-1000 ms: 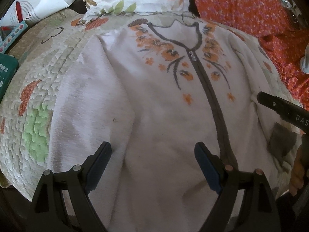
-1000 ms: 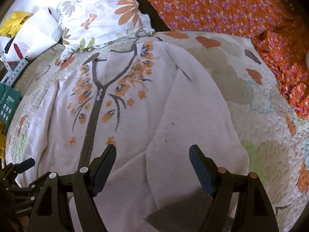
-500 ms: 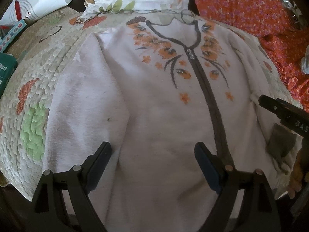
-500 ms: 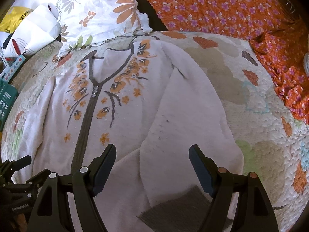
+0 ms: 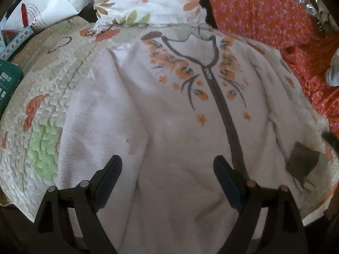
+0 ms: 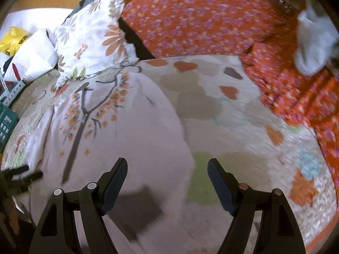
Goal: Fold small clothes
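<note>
A white fleece zip jacket (image 5: 173, 114) with orange flowers and a grey zip band lies flat, front up, on a quilted bedspread (image 5: 42, 127). It also shows in the right wrist view (image 6: 131, 139). My left gripper (image 5: 167, 169) is open and empty, low over the jacket's lower front. My right gripper (image 6: 167, 171) is open and empty over the jacket's right sleeve, whose grey cuff (image 6: 137, 207) lies between its fingers. The same cuff (image 5: 300, 163) shows at the right in the left wrist view. The right view is blurred.
A floral pillow (image 6: 93, 40) lies behind the collar. An orange flowered cloth (image 6: 201, 19) covers the back and right side. Paper bags (image 5: 44, 6) and a green box (image 5: 8, 84) sit at the left. Bare quilt (image 6: 243, 127) lies right of the jacket.
My right gripper has swung to the right, off the jacket's middle toward the sleeve edge and bare quilt. It has almost left the left wrist view. My left gripper has hardly moved.
</note>
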{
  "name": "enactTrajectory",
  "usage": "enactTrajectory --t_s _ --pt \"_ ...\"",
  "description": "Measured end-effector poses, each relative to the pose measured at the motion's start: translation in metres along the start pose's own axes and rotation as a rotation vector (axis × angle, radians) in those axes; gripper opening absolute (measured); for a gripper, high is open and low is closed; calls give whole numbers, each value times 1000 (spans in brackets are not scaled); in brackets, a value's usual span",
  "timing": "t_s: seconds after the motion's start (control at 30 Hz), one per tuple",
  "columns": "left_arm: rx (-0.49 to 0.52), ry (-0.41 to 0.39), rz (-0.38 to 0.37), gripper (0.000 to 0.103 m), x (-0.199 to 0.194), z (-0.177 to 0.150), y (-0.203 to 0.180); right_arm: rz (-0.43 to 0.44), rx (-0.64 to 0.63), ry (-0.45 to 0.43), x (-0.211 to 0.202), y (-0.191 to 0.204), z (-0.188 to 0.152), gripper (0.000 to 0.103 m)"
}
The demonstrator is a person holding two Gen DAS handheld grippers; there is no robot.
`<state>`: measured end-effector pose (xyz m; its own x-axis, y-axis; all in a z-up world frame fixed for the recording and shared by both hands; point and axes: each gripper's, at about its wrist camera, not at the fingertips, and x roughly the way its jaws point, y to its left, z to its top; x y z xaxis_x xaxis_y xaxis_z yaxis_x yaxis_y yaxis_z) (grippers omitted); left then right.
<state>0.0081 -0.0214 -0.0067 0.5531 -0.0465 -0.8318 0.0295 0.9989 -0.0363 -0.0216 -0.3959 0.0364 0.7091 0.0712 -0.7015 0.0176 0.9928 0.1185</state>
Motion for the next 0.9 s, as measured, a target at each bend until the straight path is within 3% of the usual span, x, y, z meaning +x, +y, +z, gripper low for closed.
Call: enactTrajectory --t_s 0.1,0.27,0.37,0.43,0.47,0.5,0.6,0.73,0.83,0.9 --pt "-8 -7 4 87 -3 -1 4 33 -48 29 -13 6 -30 81" --pt "-21 -16 23 87 -3 -1 6 28 -253 33 -21 60 -58 78" --pt "-33 -42 37 87 -7 0 9 -68 -342 35 -4 83 -63 77" --pt "-47 -54 43 87 -9 0 13 -137 -388 45 14 88 -64 60" --pt "-56 -53 43 87 -10 0 15 -127 -371 84 25 84 -64 27" --pt "-69 -50 42 87 -10 1 19 -106 -345 105 28 81 -62 20" --pt "-111 -40 24 87 -11 2 28 -44 -201 69 10 55 -46 18" --pt "-155 -48 13 87 -17 6 40 -77 28 -43 -36 -5 -19 18" --pt "-192 -54 8 87 -21 8 51 -262 146 -88 -60 -60 -11 18" --pt "-214 -56 2 87 -23 9 57 -468 211 -65 -61 -99 -11 22"
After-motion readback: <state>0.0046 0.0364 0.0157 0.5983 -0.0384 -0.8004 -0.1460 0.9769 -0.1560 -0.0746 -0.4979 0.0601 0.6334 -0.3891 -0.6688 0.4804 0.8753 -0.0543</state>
